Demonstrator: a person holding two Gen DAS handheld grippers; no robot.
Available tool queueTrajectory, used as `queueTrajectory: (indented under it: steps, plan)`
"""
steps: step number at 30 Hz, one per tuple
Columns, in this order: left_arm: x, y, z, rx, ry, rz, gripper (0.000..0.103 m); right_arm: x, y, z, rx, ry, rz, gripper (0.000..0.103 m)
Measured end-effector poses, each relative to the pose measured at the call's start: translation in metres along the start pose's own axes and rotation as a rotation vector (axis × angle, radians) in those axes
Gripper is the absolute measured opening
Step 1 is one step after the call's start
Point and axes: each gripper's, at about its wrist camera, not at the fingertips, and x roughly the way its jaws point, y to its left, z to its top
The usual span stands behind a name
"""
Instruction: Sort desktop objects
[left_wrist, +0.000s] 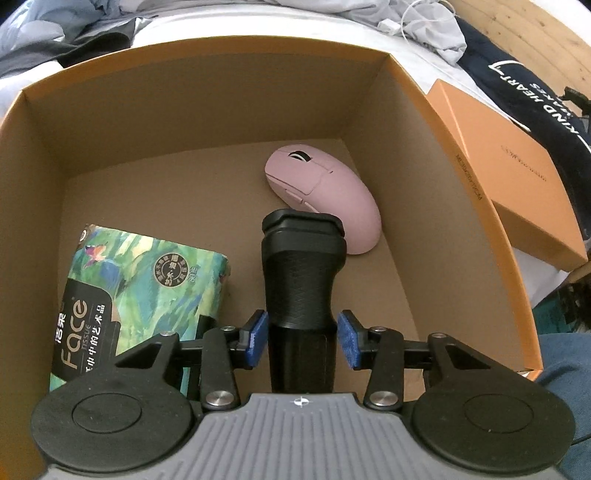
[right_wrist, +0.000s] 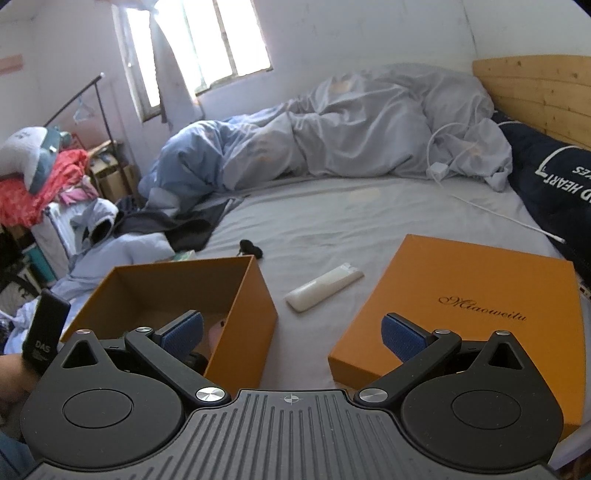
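Left wrist view: the left gripper (left_wrist: 301, 338) points down into the open orange cardboard box (left_wrist: 480, 221), its jaws standing just apart from a black ribbed electric shaver (left_wrist: 303, 291) lying on the box floor near the front wall, between a green tissue pack (left_wrist: 122, 295) and a pink computer mouse (left_wrist: 325, 199). The placing step looks finished; next, lift clear.

Right wrist view: the right gripper (right_wrist: 291, 332) hovers with jaws wide and empty. A white remote control (right_wrist: 324, 287) lies on the bed between box and orange lid (right_wrist: 480, 295), likely next.
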Motion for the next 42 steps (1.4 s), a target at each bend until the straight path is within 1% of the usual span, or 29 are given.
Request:
queueTrajectory:
  steps: [4, 5, 6, 9, 11, 14, 16, 18, 24, 27, 29, 32, 33, 34, 35, 37, 40, 42]
  plan:
    - [-0.006, 0.002, -0.002, 0.001, -0.021, 0.003, 0.042, -0.002, 0.002, 0.001, -0.001, -0.005, 0.003, 0.103]
    - [-0.009, 0.002, -0.002, 0.001, -0.033, 0.002, 0.043, -0.002, 0.002, 0.000, -0.001, -0.006, 0.004, 0.103]
    - [-0.013, 0.003, -0.002, 0.002, -0.046, 0.000, 0.051, -0.002, 0.003, 0.000, -0.001, -0.007, 0.005, 0.103]
    - [-0.029, 0.006, -0.001, 0.004, -0.090, -0.001, 0.052, -0.003, 0.007, -0.001, -0.006, -0.007, 0.009, 0.103]
    - [-0.042, 0.008, -0.001, 0.007, -0.123, -0.005, 0.054, -0.003, 0.010, -0.001, -0.012, -0.006, 0.012, 0.103]
    - [-0.063, 0.012, -0.005, 0.011, -0.178, -0.003, 0.060, -0.005, 0.016, -0.002, -0.024, -0.006, 0.019, 0.103]
    - [-0.076, 0.016, -0.008, 0.001, -0.219, -0.003, 0.069, -0.006, 0.021, -0.003, -0.032, -0.006, 0.023, 0.103]
    - [-0.088, 0.020, -0.013, -0.011, -0.257, -0.004, 0.073, -0.008, 0.025, -0.003, -0.039, -0.008, 0.027, 0.103]
    - [-0.127, 0.036, -0.033, -0.037, -0.357, 0.012, 0.076, -0.014, 0.040, -0.005, -0.065, -0.010, 0.041, 0.103]
    - [-0.147, 0.043, -0.045, -0.056, -0.414, 0.009, 0.083, -0.017, 0.048, -0.008, -0.081, -0.010, 0.047, 0.103]
    - [-0.153, 0.037, -0.044, -0.067, -0.452, 0.005, 0.086, -0.020, 0.054, -0.010, -0.089, -0.010, 0.051, 0.103]
    - [-0.162, 0.031, -0.047, -0.066, -0.506, 0.004, 0.088, -0.026, 0.059, -0.015, -0.094, -0.008, 0.052, 0.103]
    - [-0.164, 0.030, -0.049, -0.063, -0.523, 0.005, 0.092, -0.028, 0.061, -0.016, -0.096, -0.008, 0.052, 0.103]
    - [-0.165, 0.028, -0.050, -0.060, -0.539, 0.008, 0.099, -0.030, 0.063, -0.018, -0.099, -0.008, 0.050, 0.103]
    - [-0.167, 0.028, -0.053, -0.059, -0.561, 0.009, 0.103, -0.033, 0.065, -0.020, -0.101, -0.008, 0.047, 0.103]
    - [-0.171, 0.030, -0.059, -0.070, -0.609, 0.000, 0.103, -0.037, 0.068, -0.025, -0.102, -0.007, 0.041, 0.103]
    - [-0.178, 0.032, -0.064, -0.090, -0.644, -0.020, 0.103, -0.043, 0.071, -0.032, -0.095, -0.002, 0.032, 0.103]
    - [-0.182, 0.032, -0.067, -0.084, -0.672, -0.024, 0.103, -0.046, 0.073, -0.036, -0.094, 0.005, 0.027, 0.103]
